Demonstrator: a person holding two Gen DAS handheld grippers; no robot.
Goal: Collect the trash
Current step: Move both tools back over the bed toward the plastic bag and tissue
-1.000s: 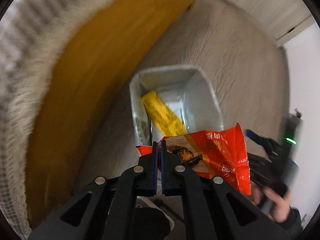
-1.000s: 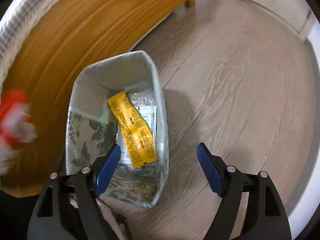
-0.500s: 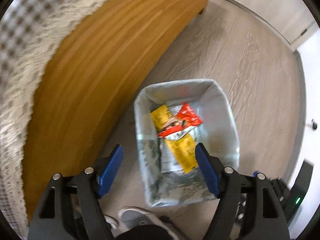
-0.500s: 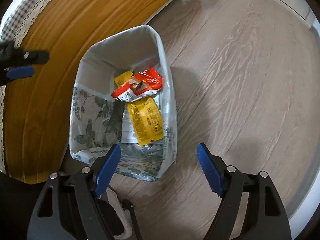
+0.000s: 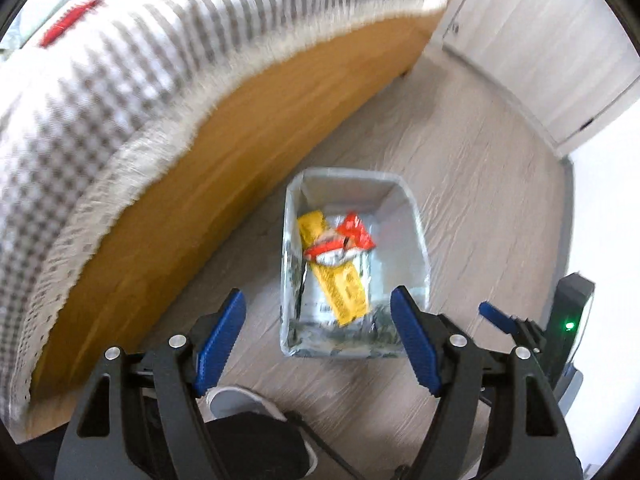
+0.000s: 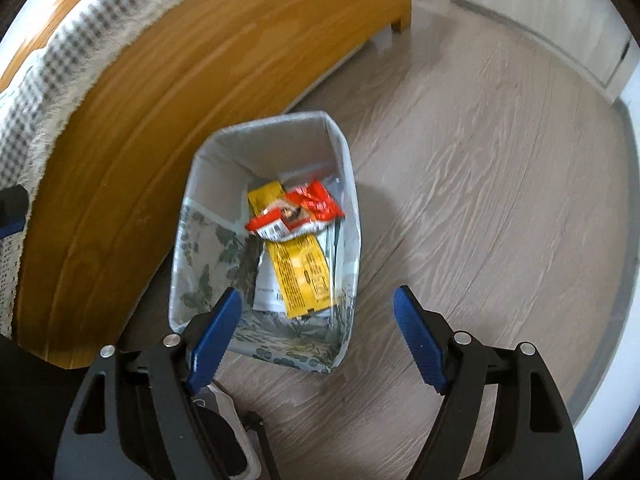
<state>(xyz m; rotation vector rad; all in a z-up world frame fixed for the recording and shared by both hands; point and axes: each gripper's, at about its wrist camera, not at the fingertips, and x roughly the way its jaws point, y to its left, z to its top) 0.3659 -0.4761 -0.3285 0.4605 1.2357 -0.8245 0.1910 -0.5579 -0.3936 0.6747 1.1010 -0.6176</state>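
Nearest the left wrist camera, the left claw hangs above the floor with its blue pads spread wide and nothing between them. Under it, at the bottom edge, shows the toe of a white shoe. The right claw is likewise wide open and empty, pointing steeply down at the floor.

Just past both claws stands the trash bin, a small rectangular box with a leaf-patterned lining, set on the wooden floor. In the left view the bin sits in the gap between the two pads; in the right view it lies beyond and toward the left pad, whose tip overlaps the bin's near wall in the picture. Neither claw touches it.

Inside the bin, the red snack wrapper lies crumpled on top of a long yellow packet, which rests on a silvery white wrapper at the bottom. The red snack wrapper is well below and clear of both claws.

Beside the bin, on its left, runs the wooden side of the bed, topped by a checked cover with a fringed edge. Farther off, pale cabinet doors line the wall.
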